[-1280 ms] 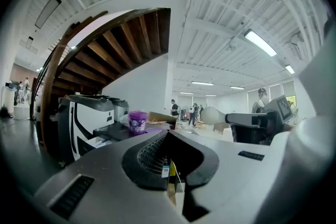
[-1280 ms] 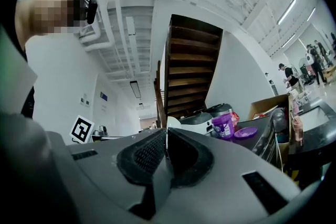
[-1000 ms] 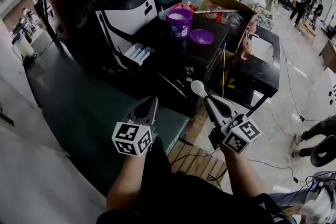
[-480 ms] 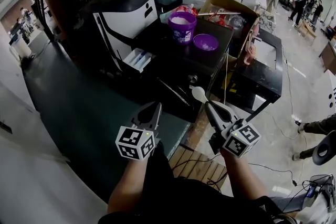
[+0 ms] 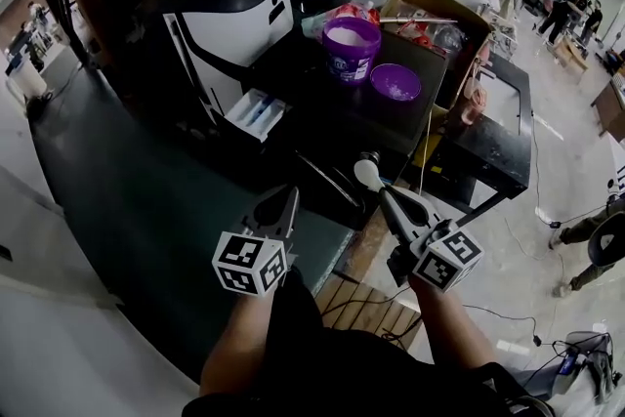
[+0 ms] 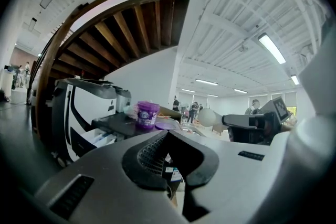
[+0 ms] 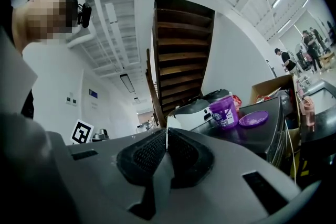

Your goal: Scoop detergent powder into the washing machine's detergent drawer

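At far left, the washing machine (image 5: 229, 20) is standing with its detergent drawer (image 5: 254, 112) pulled open. To its right, the purple detergent tub (image 5: 350, 49) is sitting open, a purple lid (image 5: 395, 81) just beside it. Nearer, the left gripper (image 5: 281, 205) is hanging with jaws together, empty. The right gripper (image 5: 389, 198) is clamping the white scoop (image 5: 367, 173).

Tub (image 5: 350, 49) glossy purple plastic, box (image 5: 435, 3) matt cardbd, washer (image 5: 234, 24) shell smooth & glossy.

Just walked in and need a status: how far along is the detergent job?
Done: the tub is open, lid beside it, and the drawer is pulled out. In hand: the right gripper clamps the spoon, short of the tub. Remaining: scoop powder and tip it into the drawer.
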